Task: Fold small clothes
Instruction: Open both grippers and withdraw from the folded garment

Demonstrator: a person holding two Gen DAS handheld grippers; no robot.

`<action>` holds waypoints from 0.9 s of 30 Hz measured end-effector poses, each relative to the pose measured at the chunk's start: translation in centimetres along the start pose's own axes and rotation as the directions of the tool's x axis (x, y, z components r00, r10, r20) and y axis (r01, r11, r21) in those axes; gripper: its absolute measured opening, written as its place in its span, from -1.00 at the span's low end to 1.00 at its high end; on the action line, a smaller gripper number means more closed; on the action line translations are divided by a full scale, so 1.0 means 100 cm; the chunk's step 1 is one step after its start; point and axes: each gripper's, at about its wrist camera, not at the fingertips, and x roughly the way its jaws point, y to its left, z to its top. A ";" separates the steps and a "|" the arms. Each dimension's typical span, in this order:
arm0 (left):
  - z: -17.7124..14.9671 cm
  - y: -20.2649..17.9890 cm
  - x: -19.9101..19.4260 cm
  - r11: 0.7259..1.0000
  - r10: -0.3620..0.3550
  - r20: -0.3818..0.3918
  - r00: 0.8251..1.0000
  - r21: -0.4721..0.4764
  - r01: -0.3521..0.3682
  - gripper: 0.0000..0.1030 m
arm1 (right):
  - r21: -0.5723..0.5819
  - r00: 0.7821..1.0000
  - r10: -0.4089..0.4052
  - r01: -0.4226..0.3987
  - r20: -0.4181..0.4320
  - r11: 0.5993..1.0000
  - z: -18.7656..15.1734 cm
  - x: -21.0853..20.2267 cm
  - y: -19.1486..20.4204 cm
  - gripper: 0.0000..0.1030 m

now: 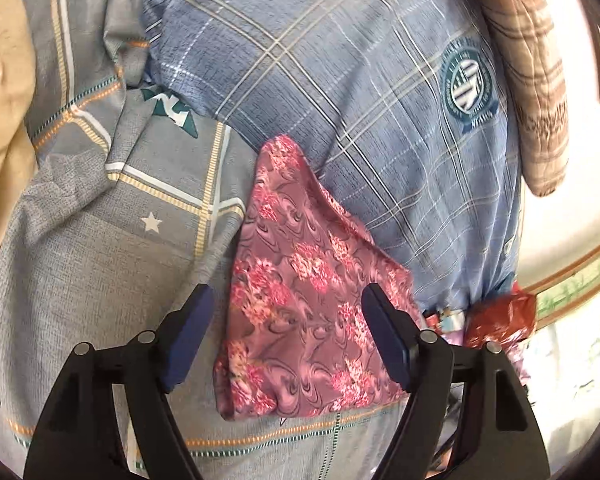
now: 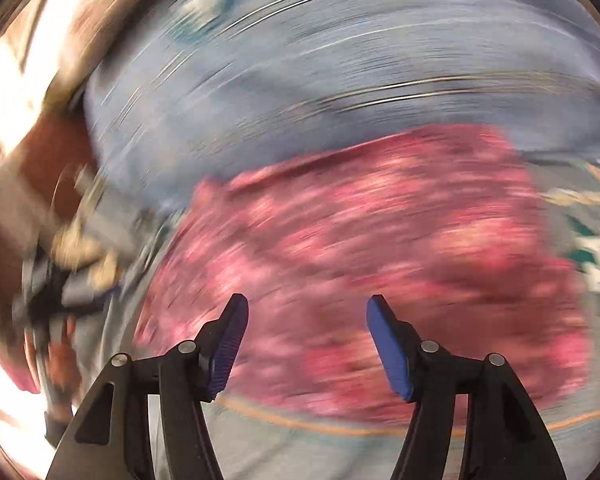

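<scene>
The pink floral cloth (image 1: 300, 300) looks smooth with a slight sheen. At its 1 o'clock, the blue plaid fabric (image 1: 360, 100) is crinkled and matt. The grey sheet (image 1: 80, 280) seems a matt, fine weave. The pads (image 1: 188, 344) look like ribbed blue rubber.

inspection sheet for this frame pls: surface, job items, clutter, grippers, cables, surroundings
Surface: grey-blue bedsheet with orange-striped lines and white stars, wrinkled.
Job's things: pink floral folded cloth lies on the sheet, its top corner against the blue plaid shirt with a round teal badge, which is spread out behind it.
Clutter: beige fabric at the sheet's left edge; brown checked quilted fabric at upper right; red crinkled bundle beside the shirt's hem.
Grippers: left gripper open, hovering over the pink cloth, nothing held; right gripper open, empty, view heavily motion-blurred.
Cables: nothing seen.
Surroundings: bright pale area at right, wood-trimmed edge; too washed out to identify.
</scene>
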 end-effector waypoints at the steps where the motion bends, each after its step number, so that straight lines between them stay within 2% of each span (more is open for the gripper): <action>1: 0.001 0.002 0.002 1.000 0.007 -0.009 1.000 -0.009 -0.007 0.47 | -0.073 1.000 0.013 -0.015 -0.023 0.997 -0.006 0.011 0.024 0.24; 3: 0.002 0.007 0.008 0.999 0.038 -0.026 0.999 -0.008 -0.038 0.47 | -0.204 0.997 0.027 -0.040 -0.066 0.978 -0.017 0.031 0.071 0.29; 5: 0.004 0.010 0.011 0.999 0.043 -0.037 0.998 -0.013 -0.043 0.47 | -0.355 0.995 0.022 -0.054 -0.093 0.933 -0.035 0.048 0.115 0.30; 7: 0.004 0.012 0.016 0.999 0.025 -0.046 0.999 -0.030 -0.026 0.47 | -0.482 0.994 0.009 -0.062 -0.112 0.874 -0.049 0.065 0.152 0.32; 10: 0.007 0.019 0.014 0.998 -0.002 -0.045 0.999 -0.061 -0.001 0.47 | -0.609 0.992 -0.048 -0.033 -0.116 0.792 -0.067 0.091 0.191 0.32; 14: 0.012 0.028 0.007 0.995 -0.024 -0.037 0.999 -0.093 0.021 0.47 | -0.692 0.992 -0.107 0.035 -0.061 0.721 -0.078 0.105 0.208 0.32; 18: 0.018 0.036 -0.001 0.991 -0.055 -0.023 0.998 -0.126 0.052 0.47 | -0.738 0.994 -0.110 0.060 -0.019 0.672 -0.079 0.115 0.221 0.25; 19: 0.019 0.037 -0.002 0.990 -0.065 -0.021 0.998 -0.129 0.062 0.47 | -0.747 0.995 -0.102 0.055 -0.017 0.662 -0.078 0.118 0.223 0.20; 20: 0.020 0.038 -0.004 0.989 -0.079 -0.026 0.997 -0.128 0.075 0.47 | -0.759 0.995 -0.094 0.046 -0.020 0.649 -0.079 0.120 0.225 0.04; 21: 0.020 0.037 -0.003 0.988 -0.101 -0.048 0.994 -0.121 0.095 0.47 | -0.764 0.995 -0.092 0.034 -0.033 0.645 -0.078 0.124 0.225 -0.07; 22: 0.019 0.036 -0.002 0.987 -0.123 -0.070 0.990 -0.112 0.114 0.47 | -0.747 0.994 -0.087 0.008 -0.067 0.665 -0.074 0.124 0.223 -0.09; 24: 0.015 0.027 0.004 0.986 -0.154 -0.129 0.980 -0.081 0.144 0.47 | -0.666 0.993 -0.047 -0.036 -0.107 0.745 -0.063 0.111 0.207 -0.13; 26: 0.009 0.015 0.012 0.994 -0.114 -0.182 0.977 -0.022 0.111 0.47 | -0.601 0.994 -0.040 -0.027 -0.098 0.799 -0.057 0.094 0.187 -0.11; 27: 0.002 0.007 0.019 0.997 -0.065 -0.216 0.974 0.026 0.072 0.47 | -0.566 0.995 -0.048 -0.009 -0.085 0.824 -0.055 0.082 0.172 -0.06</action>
